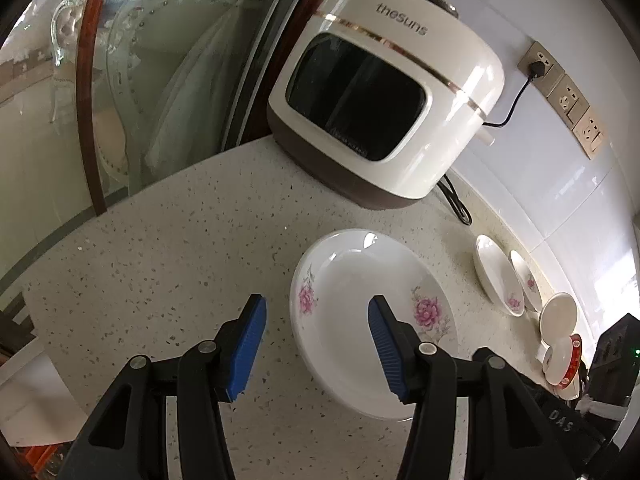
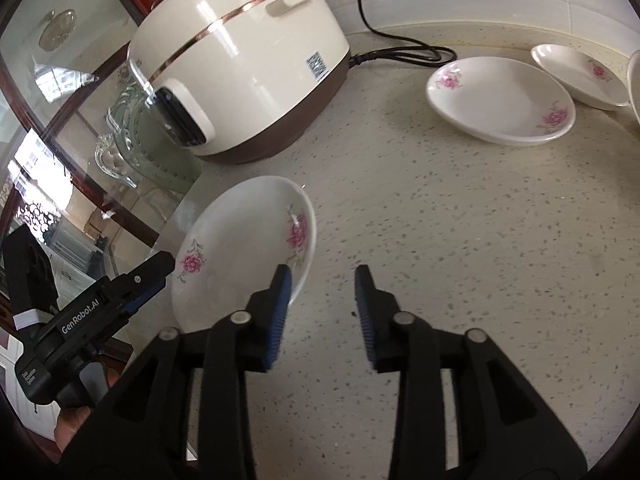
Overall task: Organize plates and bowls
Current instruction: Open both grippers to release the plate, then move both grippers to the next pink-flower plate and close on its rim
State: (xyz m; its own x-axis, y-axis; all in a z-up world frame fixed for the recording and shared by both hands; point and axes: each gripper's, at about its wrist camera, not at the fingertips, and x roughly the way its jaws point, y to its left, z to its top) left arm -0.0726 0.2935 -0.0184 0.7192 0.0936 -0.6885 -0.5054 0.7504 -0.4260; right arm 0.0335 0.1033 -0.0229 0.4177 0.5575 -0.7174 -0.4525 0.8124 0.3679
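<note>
A white plate with pink flowers point(image 1: 360, 280) point(image 2: 240, 240) lies on the speckled counter point(image 1: 160, 280) in front of the rice cooker. My left gripper point(image 1: 317, 302) is open; its right finger hangs over the plate, its left finger stands outside the rim, and neither pad presses. It also shows at the plate's left rim in the right wrist view, as the left gripper point(image 2: 165, 274). My right gripper point(image 2: 323, 270) is open beside the plate's right rim, over bare counter. Two more flowered plates point(image 2: 500, 100) point(image 2: 580, 76) rest against each other at the back right.
A white and brown rice cooker point(image 1: 384, 92) point(image 2: 240, 60) stands at the back, its black cord point(image 2: 400, 44) trailing along the wall. A glass cabinet door point(image 1: 160, 80) borders the counter's left edge. Small bowls point(image 1: 558, 316) sit far right, wall sockets point(image 1: 564, 96) above.
</note>
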